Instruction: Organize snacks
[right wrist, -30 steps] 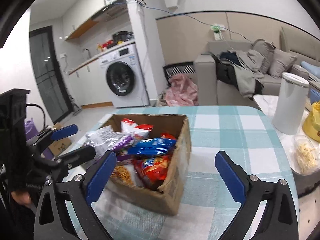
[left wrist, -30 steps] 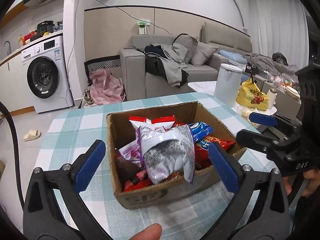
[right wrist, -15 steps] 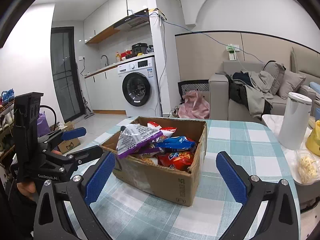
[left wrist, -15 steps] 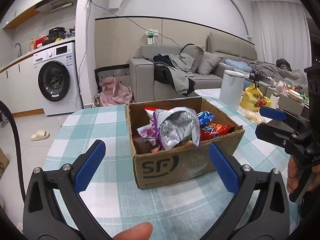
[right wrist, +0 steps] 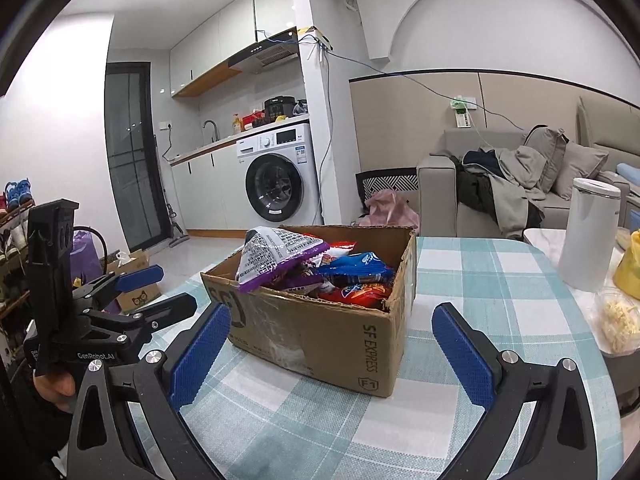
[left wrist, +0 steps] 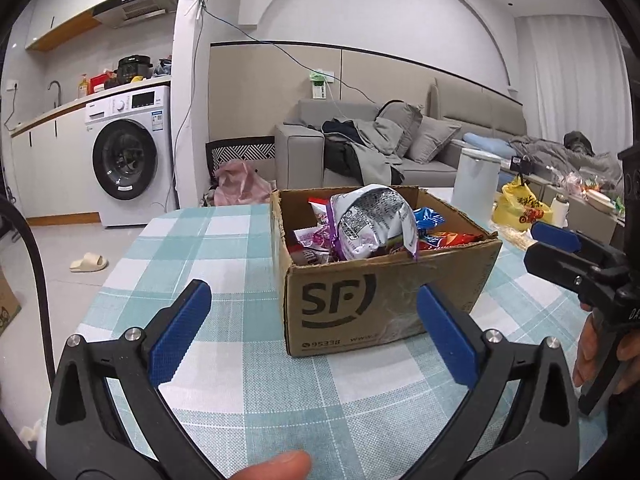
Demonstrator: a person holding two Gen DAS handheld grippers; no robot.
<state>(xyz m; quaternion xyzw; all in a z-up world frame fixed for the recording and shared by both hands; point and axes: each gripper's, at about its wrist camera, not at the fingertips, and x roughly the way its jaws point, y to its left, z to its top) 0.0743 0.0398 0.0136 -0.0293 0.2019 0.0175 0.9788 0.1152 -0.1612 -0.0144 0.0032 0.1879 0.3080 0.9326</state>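
Observation:
A brown cardboard box (left wrist: 384, 304) marked SF stands on the checked tablecloth (left wrist: 224, 248), full of snack packets. A silver and purple bag (left wrist: 372, 220) lies on top; blue and red packets (right wrist: 352, 276) lie beside it. The box also shows in the right wrist view (right wrist: 320, 340). My left gripper (left wrist: 312, 336) is open and empty, low in front of the box. My right gripper (right wrist: 328, 352) is open and empty, at the box's right front corner. Each gripper appears in the other's view, the right (left wrist: 568, 248) and the left (right wrist: 136, 292).
A white canister (right wrist: 588, 236), a yellow bag (right wrist: 628, 268) and a tub of pale snacks (right wrist: 616, 320) stand on a side table at the right. A sofa (left wrist: 360, 152) with clothes and a washing machine (left wrist: 128, 156) are behind the table.
Both grippers have drawn back and lowered from above the box to table level in front of it. Both stay open. The box and its packets have not moved.

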